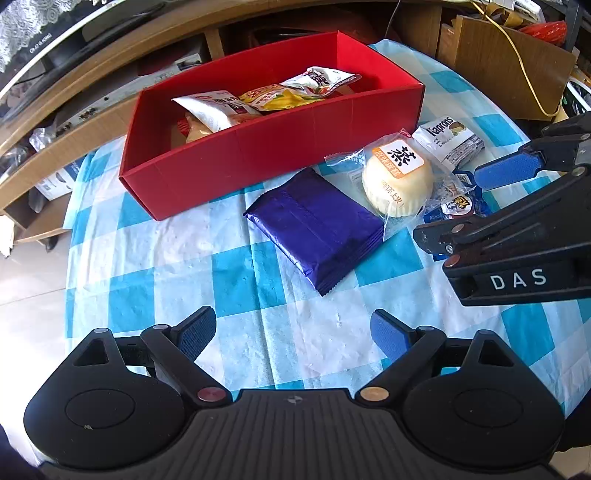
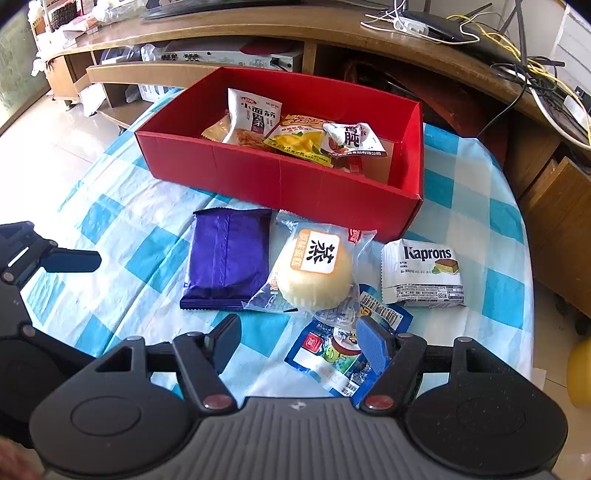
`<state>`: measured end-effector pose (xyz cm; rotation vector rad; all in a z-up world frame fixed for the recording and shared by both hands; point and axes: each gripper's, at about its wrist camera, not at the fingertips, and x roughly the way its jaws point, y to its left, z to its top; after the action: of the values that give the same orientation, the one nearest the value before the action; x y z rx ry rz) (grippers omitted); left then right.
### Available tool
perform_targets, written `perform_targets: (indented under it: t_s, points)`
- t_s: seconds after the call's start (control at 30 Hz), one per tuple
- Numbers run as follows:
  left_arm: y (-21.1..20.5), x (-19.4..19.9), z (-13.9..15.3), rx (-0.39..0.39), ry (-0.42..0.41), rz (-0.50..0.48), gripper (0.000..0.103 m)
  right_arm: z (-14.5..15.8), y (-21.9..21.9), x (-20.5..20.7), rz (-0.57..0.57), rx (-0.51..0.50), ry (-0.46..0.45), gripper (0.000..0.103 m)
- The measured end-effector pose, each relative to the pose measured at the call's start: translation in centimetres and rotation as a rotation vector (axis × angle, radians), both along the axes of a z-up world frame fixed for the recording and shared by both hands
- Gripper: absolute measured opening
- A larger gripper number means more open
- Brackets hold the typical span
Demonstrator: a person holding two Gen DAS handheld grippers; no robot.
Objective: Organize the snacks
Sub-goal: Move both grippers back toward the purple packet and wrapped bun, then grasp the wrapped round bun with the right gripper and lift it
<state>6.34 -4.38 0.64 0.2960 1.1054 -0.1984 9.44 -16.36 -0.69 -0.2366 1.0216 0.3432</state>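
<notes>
A red box (image 1: 258, 162) (image 2: 280, 181) at the back of the checked table holds several snack packets (image 2: 295, 136). In front of it lie a purple packet (image 1: 317, 225) (image 2: 227, 258), a wrapped round cake (image 1: 397, 181) (image 2: 314, 273), a white Kaprons pack (image 1: 448, 142) (image 2: 423, 273) and a blue packet (image 2: 332, 354). My left gripper (image 1: 293, 332) hangs open over bare cloth, short of the purple packet. My right gripper (image 2: 299, 341) (image 1: 450, 205) is open just short of the cake, its right finger over the blue packet. Neither holds anything.
The blue-and-white tablecloth (image 1: 236, 266) ends at the left, with tiled floor (image 2: 40, 136) beyond. A wooden cabinet (image 2: 221, 33) with shelves, electronics and cables (image 2: 517, 66) runs behind the table. A cardboard box (image 1: 509, 66) stands at the back right.
</notes>
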Motion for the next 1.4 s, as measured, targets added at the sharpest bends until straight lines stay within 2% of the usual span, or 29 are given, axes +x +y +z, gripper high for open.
perform_targets:
  t_s: [0.6, 1.1, 1.33, 1.4]
  points:
    - [0.4, 0.0, -0.7, 0.004, 0.029, 0.003, 0.094, -0.5, 0.2, 0.4, -0.004, -0.008, 0.017, 0.082]
    - [2.2, 0.5, -0.7, -0.029, 0.051, 0.046, 0.094, -0.8, 1.5, 1.2, 0.006, -0.023, 0.023, 0.082]
    - [4.2, 1.7, -0.3, -0.078, 0.06, 0.119, 0.094, -1.1, -0.7, 3.5, -0.09, -0.031, 0.015, 0.082]
    - [4.6, 2.2, -0.2, -0.094, 0.065, 0.137, 0.094, -1.4, -1.5, 4.4, -0.121, -0.001, 0.039, 0.087]
